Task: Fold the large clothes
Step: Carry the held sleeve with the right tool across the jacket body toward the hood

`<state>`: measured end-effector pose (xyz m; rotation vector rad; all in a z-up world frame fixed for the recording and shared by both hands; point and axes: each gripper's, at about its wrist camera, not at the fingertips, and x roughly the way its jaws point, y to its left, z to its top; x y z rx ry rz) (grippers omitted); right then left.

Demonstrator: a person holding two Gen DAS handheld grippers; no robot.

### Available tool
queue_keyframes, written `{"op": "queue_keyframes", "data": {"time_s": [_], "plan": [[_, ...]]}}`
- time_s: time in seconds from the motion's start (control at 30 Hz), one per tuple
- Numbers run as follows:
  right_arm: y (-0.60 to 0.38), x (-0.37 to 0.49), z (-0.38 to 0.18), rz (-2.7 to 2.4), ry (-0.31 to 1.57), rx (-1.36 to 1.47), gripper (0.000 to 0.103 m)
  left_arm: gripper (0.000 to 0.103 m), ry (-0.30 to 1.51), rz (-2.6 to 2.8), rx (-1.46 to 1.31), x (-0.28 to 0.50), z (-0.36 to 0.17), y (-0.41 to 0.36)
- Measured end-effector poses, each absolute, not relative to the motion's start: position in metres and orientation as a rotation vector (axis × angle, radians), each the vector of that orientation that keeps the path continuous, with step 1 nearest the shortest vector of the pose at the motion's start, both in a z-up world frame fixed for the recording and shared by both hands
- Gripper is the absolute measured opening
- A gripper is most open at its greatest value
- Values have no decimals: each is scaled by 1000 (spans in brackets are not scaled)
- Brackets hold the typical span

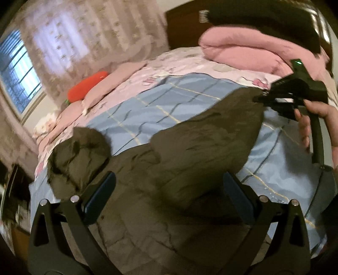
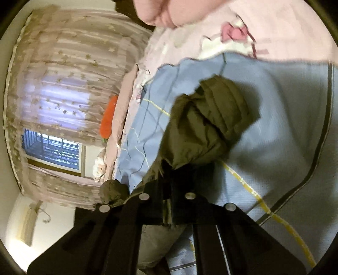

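An olive padded jacket [image 1: 160,186] lies spread on a blue quilt [image 1: 152,99] on the bed. My left gripper [image 1: 169,176] hovers over the jacket's body with its jaws wide open and nothing pinched. One sleeve [image 1: 221,127] stretches to the upper right, where a hand holds my right gripper [image 1: 262,98] at its end. In the right wrist view my right gripper [image 2: 168,177] is shut on the sleeve's cuff edge, and the bunched sleeve [image 2: 209,122] bulges just beyond the fingers. The other sleeve [image 1: 80,152] lies crumpled at the left.
A folded pink duvet [image 1: 243,48] with a dark garment [image 1: 264,19] on top sits at the head of the bed, before a dark headboard [image 1: 183,27]. An orange-red cushion [image 1: 88,86] lies at the bed's far edge. Curtains and a barred window [image 1: 19,69] stand beyond.
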<state>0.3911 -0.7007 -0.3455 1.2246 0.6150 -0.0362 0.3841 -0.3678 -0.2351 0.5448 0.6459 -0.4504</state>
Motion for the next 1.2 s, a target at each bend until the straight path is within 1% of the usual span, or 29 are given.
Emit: {"op": "queue_keyframes", "data": {"time_s": [0.07, 0.3, 0.67, 0.9, 1.2], "plan": [[-693, 392, -327, -66, 608, 1143, 4, 101, 649, -407, 490, 384, -226, -353], [-674, 395, -290, -119, 595, 982, 4, 101, 695, -281, 312, 363, -196, -280], [-633, 394, -231, -175, 535, 731, 4, 101, 739, -115, 228, 317, -175, -162], [-600, 394, -192, -158, 488, 627, 3, 101, 732, -19, 206, 301, -165, -112], [-540, 392, -142, -98, 448, 490, 3, 101, 715, 31, 168, 292, -152, -77]]}}
